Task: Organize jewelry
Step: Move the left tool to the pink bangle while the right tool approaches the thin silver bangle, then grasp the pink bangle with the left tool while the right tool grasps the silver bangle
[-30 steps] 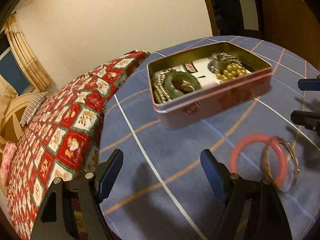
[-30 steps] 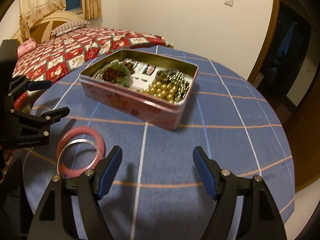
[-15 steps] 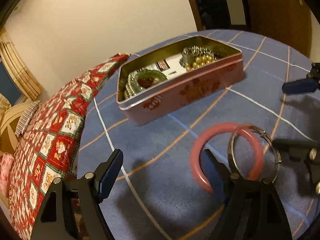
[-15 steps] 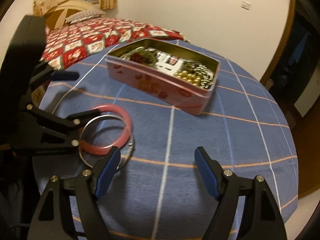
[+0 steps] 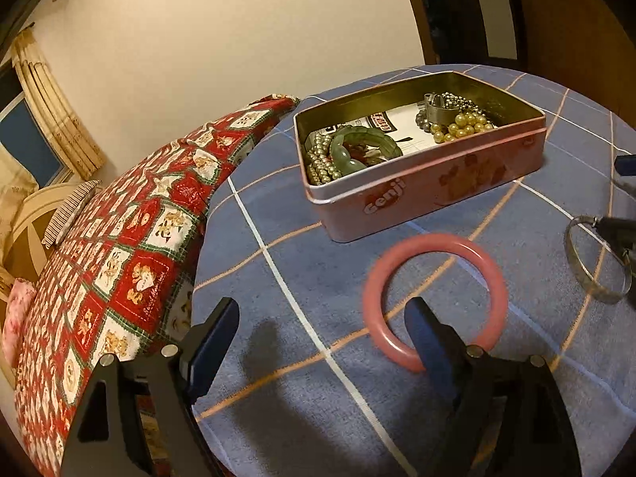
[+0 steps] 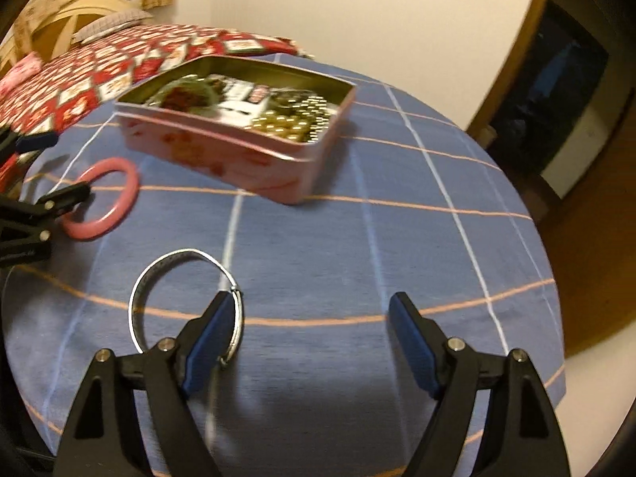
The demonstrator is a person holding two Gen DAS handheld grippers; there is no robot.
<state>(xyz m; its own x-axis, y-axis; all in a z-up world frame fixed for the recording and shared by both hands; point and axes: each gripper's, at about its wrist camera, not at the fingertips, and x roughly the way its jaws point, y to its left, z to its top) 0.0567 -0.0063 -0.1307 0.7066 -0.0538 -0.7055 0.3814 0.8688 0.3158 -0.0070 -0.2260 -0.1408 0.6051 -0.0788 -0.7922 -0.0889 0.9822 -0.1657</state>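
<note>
Pink bangle (image 5: 435, 302) rings left fingers' (image 5: 427, 334) right tip; fingers opening, gripping nothing.

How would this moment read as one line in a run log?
left tool: opening, finger inside pink bangle | right tool: open, finger inside silver bangle | tin: open

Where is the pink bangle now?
In the left wrist view, the pink bangle lies on the blue tablecloth, near the tin, with one left finger inside it.

red quilted bed (image 5: 119, 246), curtained window (image 5: 35, 131)
</note>
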